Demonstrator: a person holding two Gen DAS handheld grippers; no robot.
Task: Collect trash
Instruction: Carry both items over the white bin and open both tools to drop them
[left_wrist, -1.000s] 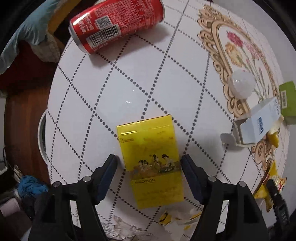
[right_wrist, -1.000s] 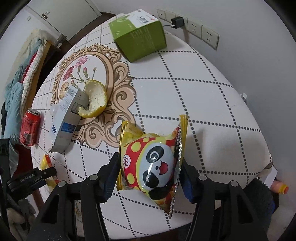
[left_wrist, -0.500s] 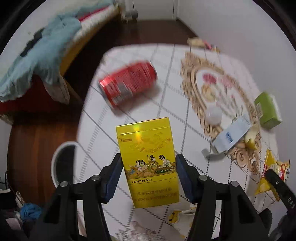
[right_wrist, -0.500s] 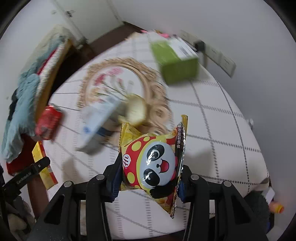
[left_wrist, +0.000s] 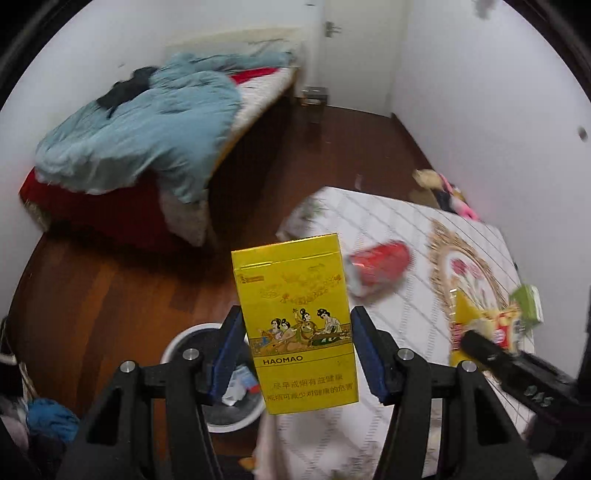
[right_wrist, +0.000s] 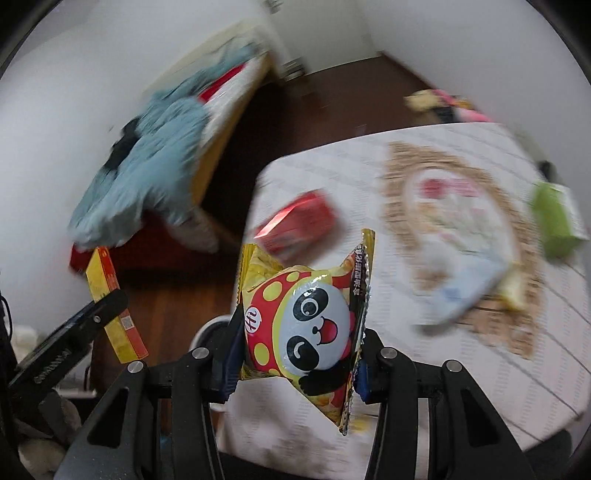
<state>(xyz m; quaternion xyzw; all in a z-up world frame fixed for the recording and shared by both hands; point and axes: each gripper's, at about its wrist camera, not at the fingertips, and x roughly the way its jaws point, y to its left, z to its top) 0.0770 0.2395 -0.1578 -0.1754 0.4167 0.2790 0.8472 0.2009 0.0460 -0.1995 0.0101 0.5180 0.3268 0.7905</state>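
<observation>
Above the bin (left_wrist: 173, 343), left hand-held gripper (left_wrist: 297, 352) seemingly clamps cigarette pack (left_wrist: 295, 317).

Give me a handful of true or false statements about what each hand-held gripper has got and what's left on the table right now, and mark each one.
1. The left hand-held gripper holds a yellow cigarette pack. True.
2. The right hand-held gripper is empty. False: it is shut on a panda snack bag.
3. The red soda can lies on its side on the table. True.
4. The green box sits in the trash bin. False: it is on the table.
5. The trash bin stands on the floor beside the table. True.
</observation>
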